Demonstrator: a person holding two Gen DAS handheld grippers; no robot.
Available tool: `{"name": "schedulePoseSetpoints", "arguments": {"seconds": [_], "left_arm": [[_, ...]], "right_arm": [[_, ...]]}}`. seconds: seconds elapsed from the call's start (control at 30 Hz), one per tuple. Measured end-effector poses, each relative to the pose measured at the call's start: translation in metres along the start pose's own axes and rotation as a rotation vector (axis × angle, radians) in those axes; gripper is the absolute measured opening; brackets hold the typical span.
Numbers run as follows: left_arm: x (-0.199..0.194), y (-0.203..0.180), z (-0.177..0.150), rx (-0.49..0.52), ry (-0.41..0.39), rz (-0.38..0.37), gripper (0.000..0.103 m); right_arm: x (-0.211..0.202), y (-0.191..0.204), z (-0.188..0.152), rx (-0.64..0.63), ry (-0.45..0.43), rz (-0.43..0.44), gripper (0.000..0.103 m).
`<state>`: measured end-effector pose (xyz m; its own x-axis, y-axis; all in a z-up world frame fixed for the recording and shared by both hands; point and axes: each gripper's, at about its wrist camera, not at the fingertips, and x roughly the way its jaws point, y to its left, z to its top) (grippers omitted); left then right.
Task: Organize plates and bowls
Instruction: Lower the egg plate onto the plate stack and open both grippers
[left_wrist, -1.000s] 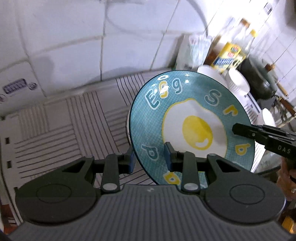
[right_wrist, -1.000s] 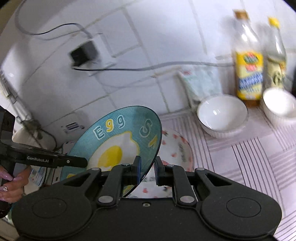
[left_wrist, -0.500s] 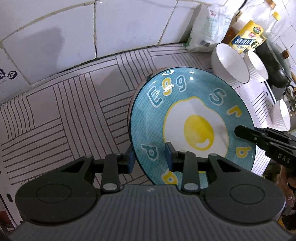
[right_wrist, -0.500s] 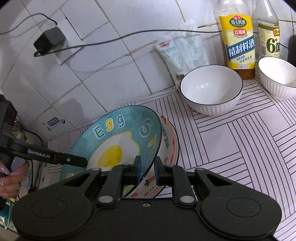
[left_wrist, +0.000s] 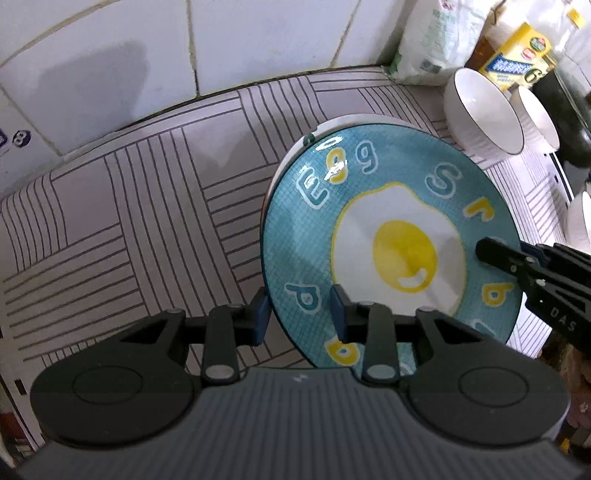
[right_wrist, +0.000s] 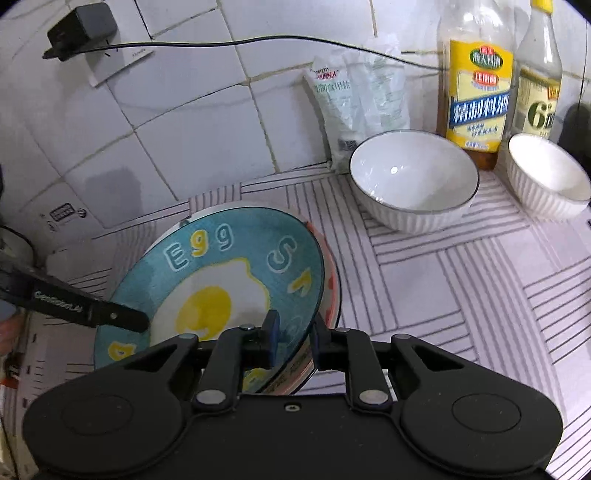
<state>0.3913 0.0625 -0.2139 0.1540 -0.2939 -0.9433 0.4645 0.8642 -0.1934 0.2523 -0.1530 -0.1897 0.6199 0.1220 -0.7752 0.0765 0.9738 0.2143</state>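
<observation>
Glossy round teal plate (left_wrist: 388, 236), fried-egg print, rests on a patterned plate (right_wrist: 328, 291) on the striped mat (left_wrist: 147, 221). Left gripper (left_wrist: 299, 314) clamps its rim; right gripper (right_wrist: 293, 336) has just been opening around the opposite rim.

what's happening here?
A person with a hand-held gripper in each hand is setting the blue egg plate onto a red-patterned plate on the striped mat. The left gripper straddles its rim. The right gripper has just been opening, rim between its jaws. Two white bowls wait nearby.
</observation>
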Motion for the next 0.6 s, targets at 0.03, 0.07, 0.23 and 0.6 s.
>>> {"name": "schedulePoseSetpoints", "arguments": {"seconds": [0.03, 0.07, 0.23, 0.6], "left_arm": [[0.000, -0.002, -0.002, 0.014, -0.007, 0.010, 0.030], [0.000, -0.005, -0.004, 0.030, -0.009, 0.025, 0.030], [0.001, -0.011, -0.009, 0.038, -0.016, 0.057, 0.031], [-0.044, -0.031, -0.020, 0.080, -0.039, 0.053, 0.034]], "right_arm": [[0.001, 0.005, 0.001, -0.024, 0.005, -0.027, 0.025], [0.001, 0.011, 0.001, -0.050, 0.009, -0.052, 0.028], [0.005, 0.024, 0.000, -0.106, 0.059, -0.129, 0.035], [-0.035, 0.031, -0.025, -0.165, -0.003, -0.100, 0.034]]}}
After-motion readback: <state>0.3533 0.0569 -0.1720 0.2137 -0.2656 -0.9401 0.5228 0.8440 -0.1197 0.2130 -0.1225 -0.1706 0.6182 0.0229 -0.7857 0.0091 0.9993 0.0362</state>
